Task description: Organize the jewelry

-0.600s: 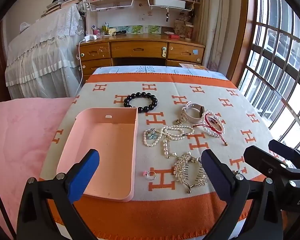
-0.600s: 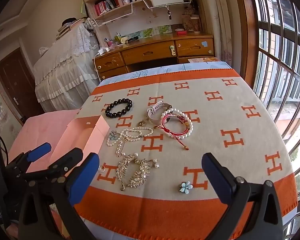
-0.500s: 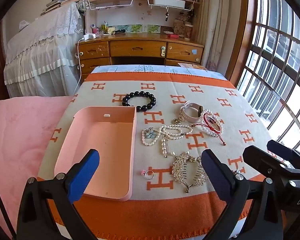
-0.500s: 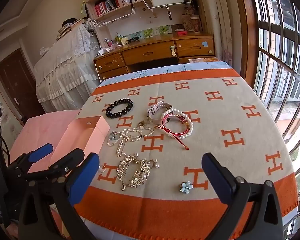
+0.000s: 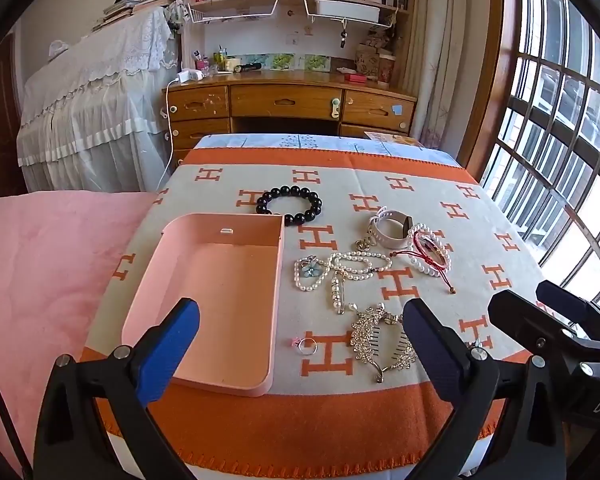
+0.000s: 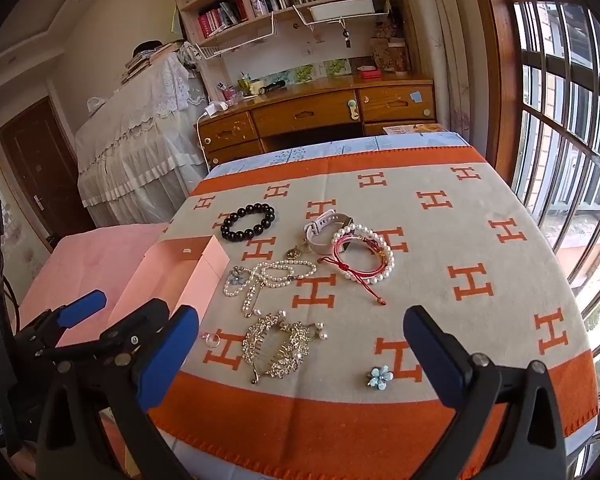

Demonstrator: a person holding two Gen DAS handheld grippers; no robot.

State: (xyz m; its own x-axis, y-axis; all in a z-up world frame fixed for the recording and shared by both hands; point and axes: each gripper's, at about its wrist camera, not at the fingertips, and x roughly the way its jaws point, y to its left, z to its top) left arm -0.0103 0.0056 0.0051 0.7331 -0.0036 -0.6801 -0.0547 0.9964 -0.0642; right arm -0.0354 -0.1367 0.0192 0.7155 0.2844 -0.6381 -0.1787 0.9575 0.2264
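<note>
Orange-bordered blanket [image 5: 380,184] covers your table, a wooden desk behind it. From the left wrist view, your left gripper [image 5: 300,344] stands wide and empty above the near edge, the empty pink tray [image 5: 220,384] just left of the scattered pieces, likely so each can drop in: black bead bracelet [image 5: 290,205] at its far corner, ring [image 5: 307,345] and gold comb [image 5: 380,340] near. From the right wrist view, your right gripper [image 6: 302,352] is equally wide, holding nothing, framing the comb, with the blue flower [image 6: 379,377] near its right finger and the pearl necklace [image 6: 272,276] farther off.
</note>
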